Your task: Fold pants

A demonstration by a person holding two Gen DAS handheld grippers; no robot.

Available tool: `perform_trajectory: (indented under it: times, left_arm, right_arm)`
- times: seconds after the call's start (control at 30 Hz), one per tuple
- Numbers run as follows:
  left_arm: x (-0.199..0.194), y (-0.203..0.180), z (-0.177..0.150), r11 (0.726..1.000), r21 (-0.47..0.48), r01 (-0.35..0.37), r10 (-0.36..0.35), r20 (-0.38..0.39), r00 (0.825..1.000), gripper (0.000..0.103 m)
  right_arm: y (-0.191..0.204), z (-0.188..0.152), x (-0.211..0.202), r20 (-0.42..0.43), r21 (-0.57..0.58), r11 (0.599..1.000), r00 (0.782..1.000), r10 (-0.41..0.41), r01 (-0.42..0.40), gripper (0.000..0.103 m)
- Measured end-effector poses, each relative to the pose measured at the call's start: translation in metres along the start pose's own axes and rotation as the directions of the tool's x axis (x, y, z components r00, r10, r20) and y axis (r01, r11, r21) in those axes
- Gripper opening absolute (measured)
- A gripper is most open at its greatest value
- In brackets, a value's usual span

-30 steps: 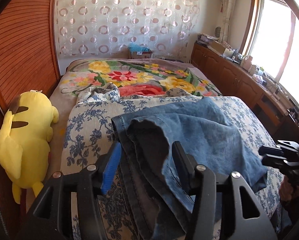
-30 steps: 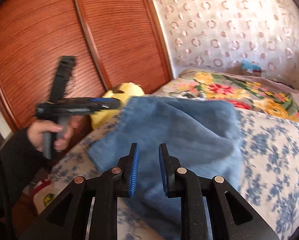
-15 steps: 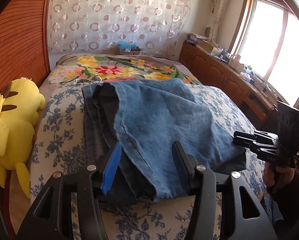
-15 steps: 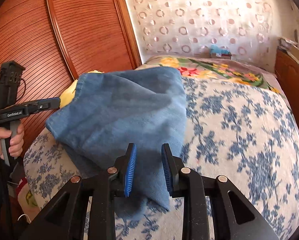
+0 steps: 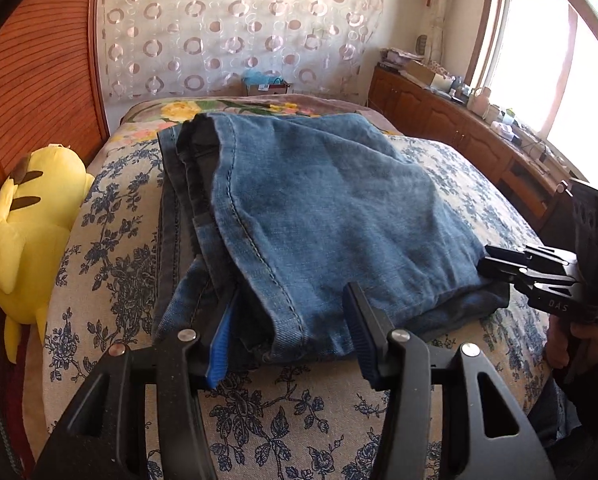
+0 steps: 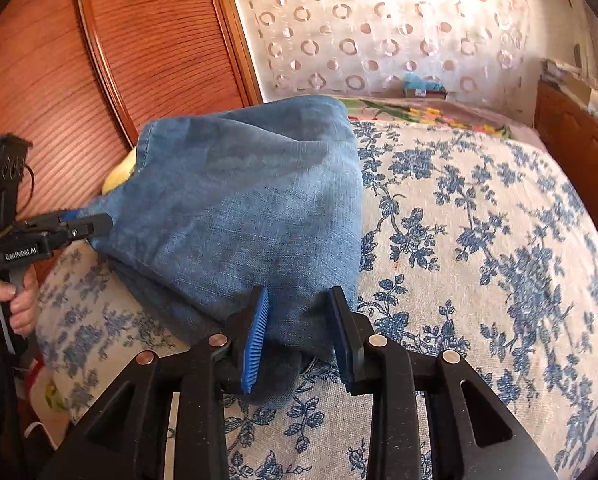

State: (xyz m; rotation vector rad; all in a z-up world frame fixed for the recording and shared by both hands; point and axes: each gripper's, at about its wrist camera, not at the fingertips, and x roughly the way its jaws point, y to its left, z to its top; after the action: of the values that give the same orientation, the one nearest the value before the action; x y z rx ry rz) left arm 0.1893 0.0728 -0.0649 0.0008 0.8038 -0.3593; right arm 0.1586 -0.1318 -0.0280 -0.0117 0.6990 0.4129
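The blue jeans lie folded in a thick stack on the flowered bed cover; they also show in the right wrist view. My left gripper is open, its jaws standing either side of the stack's near left corner. My right gripper is open, its jaws either side of the stack's near right corner. The right gripper shows from the side in the left wrist view, at the stack's right edge. The left gripper shows in the right wrist view, at the stack's left corner.
A yellow plush toy lies at the bed's left edge against the wooden wall panels. A wooden cabinet with small items runs under the window on the right. A flowered blanket lies beyond the jeans.
The jeans have come down from a lifted fold to lie flat on the bed. My right gripper has opened wider. Both grippers have drawn back toward the near edge of the stack.
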Motion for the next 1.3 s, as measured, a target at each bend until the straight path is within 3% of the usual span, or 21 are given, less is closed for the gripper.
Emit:
perform_trajectory:
  times: [0.07, 0.1, 0.17, 0.33, 0.5, 0.83, 1.3]
  left_arm:
    - [-0.002, -0.004, -0.001, 1.0, 0.019, -0.006, 0.006, 0.008, 1.0, 0.034]
    - [-0.002, -0.007, 0.0, 1.0, 0.024, -0.002, 0.002, 0.011, 1.0, 0.032]
    - [-0.003, -0.007, 0.001, 0.999, 0.035, 0.003, -0.003, 0.013, 1.0, 0.015]
    - [-0.021, 0.002, 0.008, 1.0, 0.005, 0.01, -0.01, 0.05, 0.999, 0.005]
    - [-0.036, 0.016, 0.014, 1.0, -0.023, -0.01, 0.011, 0.072, 0.997, 0.004]
    - [-0.006, 0.031, -0.005, 0.998, -0.035, -0.047, 0.046, -0.029, 0.999, 0.004]
    - [-0.026, 0.026, 0.0, 0.999, -0.051, -0.008, 0.008, 0.007, 1.0, 0.006]
  right_arm:
    - [0.003, 0.0, -0.001, 0.007, -0.014, 1.0, 1.0, -0.013, 0.013, 0.032]
    - [0.006, -0.004, -0.002, 0.01, -0.017, 1.0, 1.0, -0.014, 0.015, 0.032]
    - [0.007, -0.006, -0.005, 0.02, -0.012, 1.0, 1.0, -0.003, 0.004, 0.032]
    - [-0.003, -0.007, -0.006, 0.036, 0.008, 1.0, 0.999, 0.022, -0.023, 0.032]
    - [-0.003, -0.011, -0.009, 0.064, -0.009, 0.999, 0.997, 0.042, -0.042, 0.032]
    - [-0.013, -0.01, -0.018, 0.071, -0.009, 0.998, 0.995, 0.07, -0.07, 0.032]
    - [0.004, 0.015, -0.024, 0.099, -0.02, 0.996, 0.991, 0.092, -0.09, 0.032]
